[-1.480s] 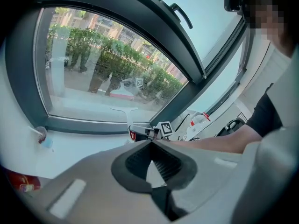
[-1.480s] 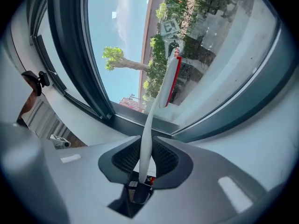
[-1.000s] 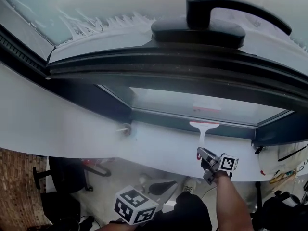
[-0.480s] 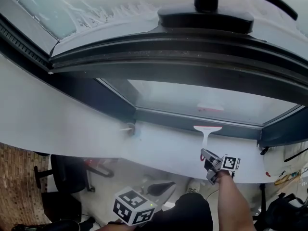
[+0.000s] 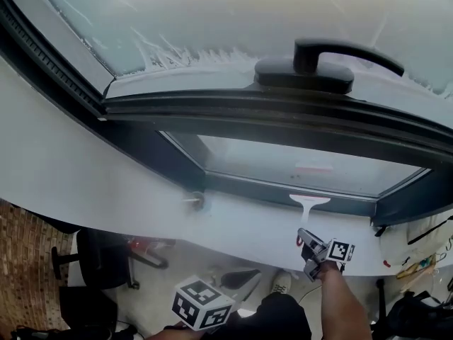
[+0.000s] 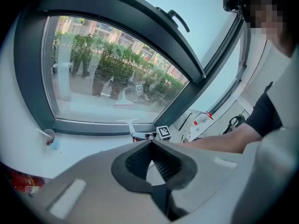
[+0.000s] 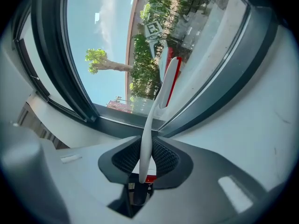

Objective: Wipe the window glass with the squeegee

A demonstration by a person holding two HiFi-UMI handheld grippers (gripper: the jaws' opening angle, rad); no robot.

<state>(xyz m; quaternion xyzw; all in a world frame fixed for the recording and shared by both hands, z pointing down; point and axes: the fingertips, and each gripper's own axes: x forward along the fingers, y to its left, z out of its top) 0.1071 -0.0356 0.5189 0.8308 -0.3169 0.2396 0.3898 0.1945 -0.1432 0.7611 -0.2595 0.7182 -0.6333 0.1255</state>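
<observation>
A white squeegee (image 5: 308, 204) with a red-edged blade stands upright over the white sill, its blade at the bottom frame of the lower window pane (image 5: 304, 163). My right gripper (image 5: 308, 242) is shut on its handle, just below the blade. In the right gripper view the handle (image 7: 148, 134) runs up between the jaws of the right gripper (image 7: 145, 148) to the blade (image 7: 170, 78), which lies against the glass. My left gripper (image 5: 200, 304) hangs low, apart from the window. In its own view the left gripper (image 6: 150, 143) is shut and empty, and the squeegee (image 6: 129, 124) shows ahead.
A black window handle (image 5: 333, 57) juts from the dark frame above the pane. The upper pane (image 5: 212, 20) looks frosted and streaked. A small round object (image 5: 193, 202) sits on the white sill (image 5: 241, 225). A chair (image 5: 99, 261) and clutter lie on the floor below.
The head view has tilted up, so the window handle and frame sit lower in the picture. The squeegee stays in my right gripper at the pane's bottom edge.
</observation>
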